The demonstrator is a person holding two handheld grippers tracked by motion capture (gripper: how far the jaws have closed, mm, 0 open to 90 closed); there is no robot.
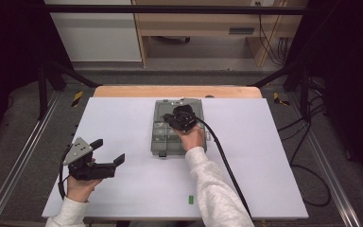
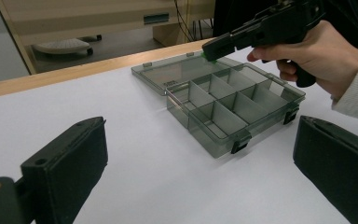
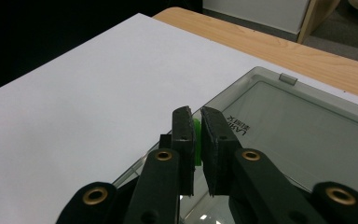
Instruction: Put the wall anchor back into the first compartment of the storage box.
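A smoky clear compartment box (image 1: pixel 163 150) lies open mid-table, its lid (image 2: pixel 177 72) folded back flat on the far side. My right gripper (image 1: pixel 172 117) hovers over the box near the hinge, shut on a small green piece (image 3: pixel 196 140) that peeks out between the pads. The left gripper view catches that green piece (image 2: pixel 209 57) at the right gripper's tip (image 2: pixel 210 49), above the lid's edge. My left gripper (image 1: pixel 108 150) is held low at the table's left front, open with nothing between its fingers, pointing toward the box (image 2: pixel 223 140). The box's dividers look bare.
A second small green piece (image 1: pixel 189 199) lies on the white table sheet (image 1: pixel 123 118) near the front edge, right of centre. A wooden strip (image 1: pixel 177 91) runs along the table's far edge. The right gripper's cable (image 1: pixel 224 156) trails over the sheet beside the sleeve.
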